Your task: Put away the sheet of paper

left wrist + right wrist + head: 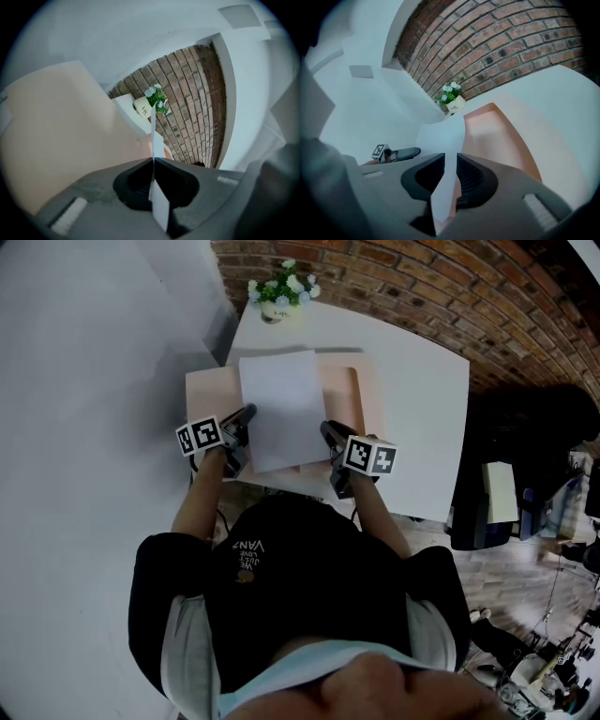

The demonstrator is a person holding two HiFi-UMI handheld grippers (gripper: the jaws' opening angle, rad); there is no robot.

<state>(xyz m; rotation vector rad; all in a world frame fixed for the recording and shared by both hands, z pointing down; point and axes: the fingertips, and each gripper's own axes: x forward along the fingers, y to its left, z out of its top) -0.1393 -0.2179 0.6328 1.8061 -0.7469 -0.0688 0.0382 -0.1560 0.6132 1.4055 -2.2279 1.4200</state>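
Observation:
A white sheet of paper point(281, 404) lies stretched over a shallow peach box point(211, 395) on the white table point(422, 409). My left gripper point(244, 418) holds the sheet's left edge. In the left gripper view the jaws point(153, 161) are shut on the paper point(159, 206), which shows edge-on. My right gripper point(328, 432) is at the sheet's near right corner. In the right gripper view its jaws point(450, 161) stand a little apart, and the paper point(440, 136) passes slanted through the gap. The box point(497, 136) lies beyond, and the left gripper point(401, 153) shows at the left.
A small pot of flowers point(279, 296) stands at the table's far edge, close behind the box. Behind the table is a brick wall point(422, 287), with a white wall point(94, 381) to the left. Dark furniture point(525, 456) stands to the right of the table.

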